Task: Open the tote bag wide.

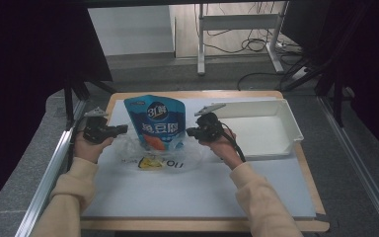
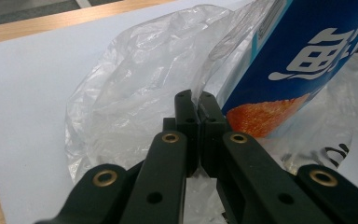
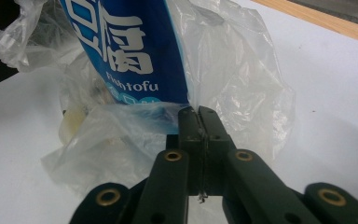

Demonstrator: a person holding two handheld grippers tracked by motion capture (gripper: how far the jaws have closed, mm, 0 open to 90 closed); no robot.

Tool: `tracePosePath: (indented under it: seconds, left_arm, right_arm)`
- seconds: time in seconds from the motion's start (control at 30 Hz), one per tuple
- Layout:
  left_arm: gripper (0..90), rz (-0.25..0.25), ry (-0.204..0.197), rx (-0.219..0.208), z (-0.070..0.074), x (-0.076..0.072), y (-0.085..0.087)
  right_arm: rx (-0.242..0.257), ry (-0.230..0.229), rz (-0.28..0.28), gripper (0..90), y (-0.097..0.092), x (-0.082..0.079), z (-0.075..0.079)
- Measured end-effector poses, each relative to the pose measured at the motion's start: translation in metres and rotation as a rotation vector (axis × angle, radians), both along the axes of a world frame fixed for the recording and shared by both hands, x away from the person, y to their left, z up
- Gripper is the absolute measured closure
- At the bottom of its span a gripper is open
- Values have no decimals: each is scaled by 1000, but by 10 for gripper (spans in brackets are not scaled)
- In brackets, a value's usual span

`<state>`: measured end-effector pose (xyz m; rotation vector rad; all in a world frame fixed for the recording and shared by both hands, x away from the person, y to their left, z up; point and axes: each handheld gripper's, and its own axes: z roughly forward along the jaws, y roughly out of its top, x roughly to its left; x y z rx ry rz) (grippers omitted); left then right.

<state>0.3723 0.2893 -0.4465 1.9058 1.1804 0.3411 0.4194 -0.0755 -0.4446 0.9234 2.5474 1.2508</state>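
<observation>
A blue pouch of fish tofu stands up inside a clear plastic bag on the white mat that covers the desk. The pouch and bag sit near the back edge of the desk, a bit left of the middle.

The person holds the left gripper at the left side of the bag. Its two black jaws are pressed together, and they pinch a thin fold of the clear plastic bag between them. The blue pouch leans just beside these jaws, with its orange picture close to the tips.

The right gripper is at the right side of the bag. Its jaws are pressed together too. They pinch the edge of the bag, right under the bottom of the blue pouch.

So the bag is held from both sides, with the pouch in the middle between the two grippers.

A white tray sits on the desk at the back right corner, near the right hand. The left hand rests near the left edge of the desk.
</observation>
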Motion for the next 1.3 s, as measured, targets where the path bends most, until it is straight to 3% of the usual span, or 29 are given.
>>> tracePosePath:
  seconds: [0.17,0.37,0.53,0.9,1.17,1.3]
  left_arm:
    - [900,3,-3,1,0,-1,2]
    - [900,11,-10,-5,0,0,1]
    - [900,20,-3,-5,-7,2,1]
    - [900,37,4,-9,-22,5,1]
    - [900,58,22,-3,-42,12,0]
    - [900,60,26,-2,-49,12,-2]
  right_arm:
    - [13,-19,-9,889,-3,-2,2]
    - [11,-72,-69,890,-6,-5,4]
    - [-12,-109,-125,889,0,-11,-5]
    - [6,-102,-183,889,4,-14,-27]
    - [-7,-121,-217,889,11,-15,-40]
    - [-29,-167,-224,889,14,-19,-44]
